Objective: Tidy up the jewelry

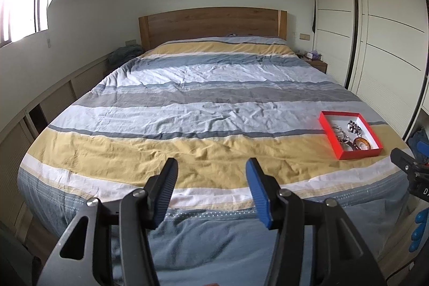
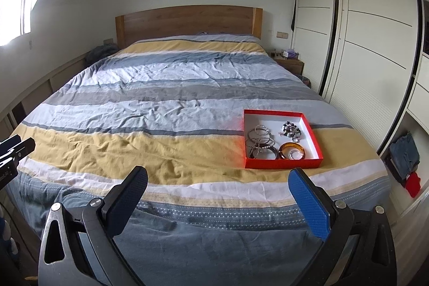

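Looking along the left wrist view first: left gripper (image 1: pixel 211 168) hangs over the foot of the bed (image 1: pixel 187 98), jaws spread wide, nothing between them. Red box (image 1: pixel 348 153) sits on the yellow stripe of the cover, far right, well apart from this gripper. Jewelry (image 1: pixel 348 134) is inside it, too small here to sort by type. Edge of the other tool shows at the right border.

Right wrist view: right gripper (image 2: pixel 218 180) also wide open and empty, hovering above the bed's foot end. Red box (image 2: pixel 281 162) lies just ahead and right of it, near the blue pad. Inside: thin silver bangles (image 2: pixel 260 137) at left overlapping a dark bangle (image 2: pixel 272 150), an amber bangle (image 2: pixel 292 146) with a small ring in it at front, a beaded cluster (image 2: pixel 291 130) at back right. All pieces are in the box; none on the cover.

Step in hand: unclear. Scene fits either pieces gathered in the box as the finished result, or a box of overlapping pieces awaiting sorting. Any pick would fall to the right gripper, being nearer, and thin overlapping bangles would need a fine pinch on one rim.
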Available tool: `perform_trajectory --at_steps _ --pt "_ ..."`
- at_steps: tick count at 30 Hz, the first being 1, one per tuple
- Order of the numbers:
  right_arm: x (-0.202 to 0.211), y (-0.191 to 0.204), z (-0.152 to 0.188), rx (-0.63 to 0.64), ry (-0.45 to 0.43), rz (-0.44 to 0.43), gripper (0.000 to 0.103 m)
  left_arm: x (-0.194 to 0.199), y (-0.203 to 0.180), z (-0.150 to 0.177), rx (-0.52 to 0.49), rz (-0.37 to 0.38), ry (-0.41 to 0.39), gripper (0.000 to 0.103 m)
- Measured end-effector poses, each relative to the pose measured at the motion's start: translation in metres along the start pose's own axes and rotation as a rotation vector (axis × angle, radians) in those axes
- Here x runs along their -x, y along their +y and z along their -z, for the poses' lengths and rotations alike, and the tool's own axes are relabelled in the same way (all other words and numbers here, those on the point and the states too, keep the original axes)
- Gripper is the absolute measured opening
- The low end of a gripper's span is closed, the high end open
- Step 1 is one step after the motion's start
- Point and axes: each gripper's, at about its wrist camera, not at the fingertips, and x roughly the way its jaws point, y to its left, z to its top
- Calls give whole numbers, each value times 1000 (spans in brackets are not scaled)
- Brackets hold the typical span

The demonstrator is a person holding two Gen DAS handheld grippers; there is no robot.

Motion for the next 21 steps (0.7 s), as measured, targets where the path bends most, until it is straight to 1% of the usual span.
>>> perform_trajectory --at_steps 10,21 --pt "-14 -7 7 1 17 9 103 -11 -11 3 -30 0 20 51" --pt "-47 -18 21 -29 79 5 103 -40 -24 11 -52 13 93 51"
